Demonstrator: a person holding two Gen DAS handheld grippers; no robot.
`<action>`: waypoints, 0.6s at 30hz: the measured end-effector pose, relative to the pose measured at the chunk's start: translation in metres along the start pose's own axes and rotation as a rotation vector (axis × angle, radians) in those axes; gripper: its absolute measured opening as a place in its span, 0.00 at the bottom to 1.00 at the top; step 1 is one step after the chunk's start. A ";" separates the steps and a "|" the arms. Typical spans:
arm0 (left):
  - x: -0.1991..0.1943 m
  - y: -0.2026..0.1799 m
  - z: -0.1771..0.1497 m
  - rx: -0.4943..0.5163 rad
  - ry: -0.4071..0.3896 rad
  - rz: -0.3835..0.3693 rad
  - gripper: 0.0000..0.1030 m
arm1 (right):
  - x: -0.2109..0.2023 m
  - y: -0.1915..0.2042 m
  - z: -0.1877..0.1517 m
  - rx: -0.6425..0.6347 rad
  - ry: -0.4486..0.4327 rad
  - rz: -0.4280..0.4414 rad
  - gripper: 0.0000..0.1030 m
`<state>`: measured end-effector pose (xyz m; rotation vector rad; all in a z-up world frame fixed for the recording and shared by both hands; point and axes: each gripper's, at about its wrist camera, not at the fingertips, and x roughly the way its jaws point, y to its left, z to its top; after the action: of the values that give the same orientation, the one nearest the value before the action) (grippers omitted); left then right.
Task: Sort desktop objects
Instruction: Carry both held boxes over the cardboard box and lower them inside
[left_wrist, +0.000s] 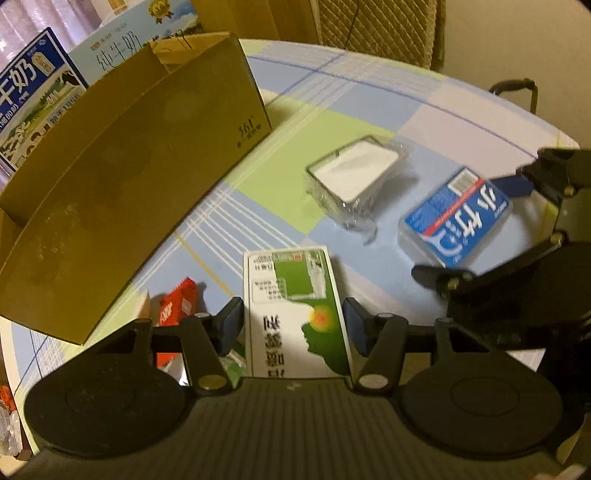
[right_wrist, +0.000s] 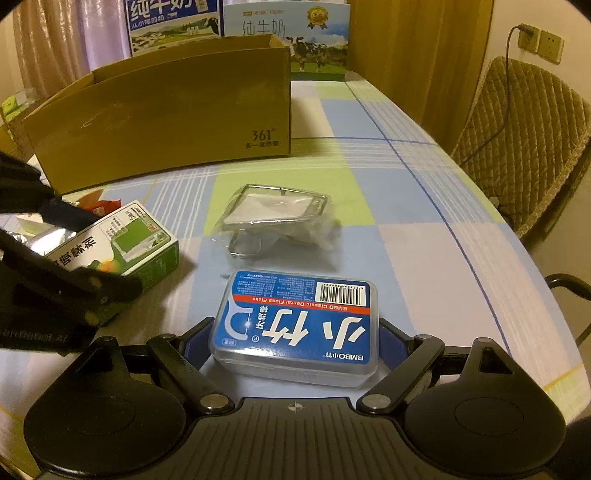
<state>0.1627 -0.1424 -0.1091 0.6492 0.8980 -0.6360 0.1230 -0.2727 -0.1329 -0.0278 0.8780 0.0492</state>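
Grippers both sit low over the checked tablecloth (right_wrist: 424, 236), each straddling one item, presumably so two picks can go toward the open cardboard box (right_wrist: 166, 110) at the far left of the table.

Left gripper (left_wrist: 293, 326): jaws wide, one pad on each long side of the green-and-white carton (left_wrist: 295, 314). Small gaps show on both sides, so no contact yet. Carton lies flat, printed face up, long axis running between the fingers; that alignment suits a grip across its narrow width.

Right gripper (right_wrist: 295, 345): jaws wide, blue pads flanking the floss-pick case (right_wrist: 299, 321). Pads look just beside the case ends; contact cannot be confirmed. Case is clear plastic, rounded corners, blue label with barcode, lying flat near the table's front edge.

Between and beyond them lies a metal-framed item in a clear bag (right_wrist: 277, 218), untouched. A red packet (left_wrist: 177, 306) rests left of the carton, near the box wall.

Judgement: pre-grasp stage; nothing is lifted.
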 end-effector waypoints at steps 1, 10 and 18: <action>0.002 -0.001 -0.001 0.003 0.004 0.002 0.52 | 0.000 0.000 0.000 -0.002 -0.001 0.000 0.83; -0.007 0.001 -0.001 -0.040 -0.024 0.001 0.49 | -0.006 -0.001 0.000 0.012 -0.031 0.002 0.83; -0.032 0.016 0.003 -0.114 -0.083 0.000 0.49 | -0.017 -0.003 0.007 0.031 -0.057 0.008 0.83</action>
<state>0.1609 -0.1269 -0.0760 0.5169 0.8503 -0.6025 0.1178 -0.2757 -0.1152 0.0060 0.8220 0.0434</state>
